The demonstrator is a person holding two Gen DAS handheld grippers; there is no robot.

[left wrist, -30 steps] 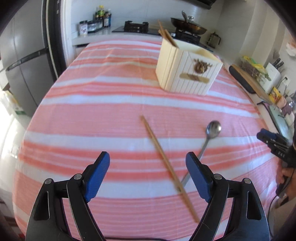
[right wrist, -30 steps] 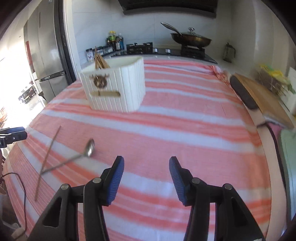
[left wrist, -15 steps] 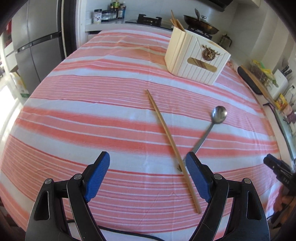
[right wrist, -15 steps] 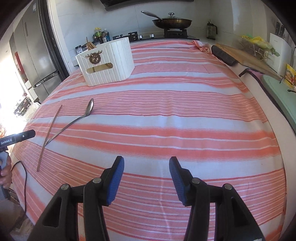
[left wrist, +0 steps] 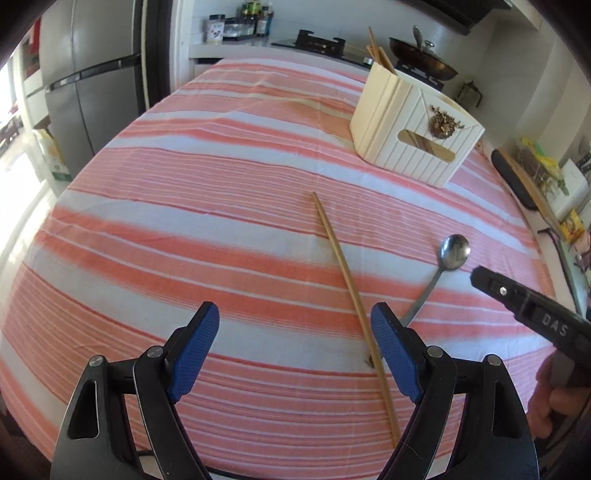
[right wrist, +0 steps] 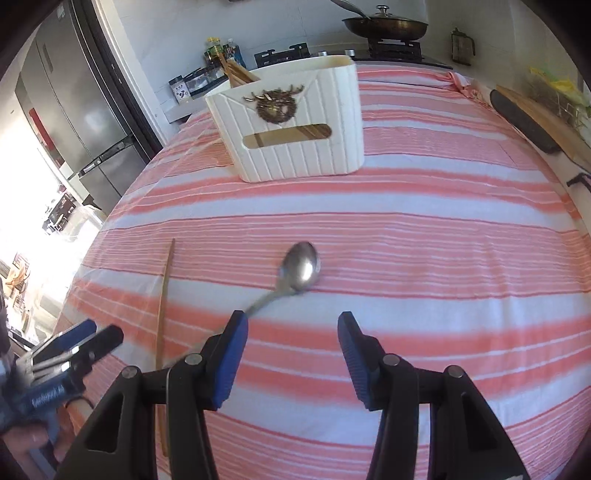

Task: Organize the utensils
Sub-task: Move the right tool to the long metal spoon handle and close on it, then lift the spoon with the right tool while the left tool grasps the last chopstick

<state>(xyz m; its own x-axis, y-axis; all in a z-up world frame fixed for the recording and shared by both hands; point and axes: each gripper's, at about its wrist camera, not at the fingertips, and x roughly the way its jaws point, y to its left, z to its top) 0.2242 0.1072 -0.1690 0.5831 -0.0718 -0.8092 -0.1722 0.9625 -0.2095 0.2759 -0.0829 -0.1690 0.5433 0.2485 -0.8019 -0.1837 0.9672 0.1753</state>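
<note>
A wooden chopstick [left wrist: 347, 284] and a metal spoon [left wrist: 453, 252] lie on the striped cloth, crossing near their near ends. A white utensil holder [left wrist: 413, 136] with chopsticks in it stands behind them. My left gripper [left wrist: 293, 354] is open and empty, just short of the chopstick's near half. My right gripper [right wrist: 291, 354] is open and empty, hovering just short of the spoon [right wrist: 301, 267], whose handle passes under its left finger. The chopstick [right wrist: 164, 295] lies to its left, the holder [right wrist: 291, 122] beyond. Each gripper shows in the other's view, the right one [left wrist: 532, 314] and the left one [right wrist: 70, 347].
The table is covered by a pink and white striped cloth [left wrist: 184, 240]. A stove with a wok [right wrist: 384, 26] stands behind the table. A fridge [left wrist: 88, 88] stands at the left. A cutting board [right wrist: 535, 118] lies along the right edge.
Both grippers have moved closer to the utensils. The right gripper swung left toward the spoon, which now lies right before its fingers. Both stay open.
</note>
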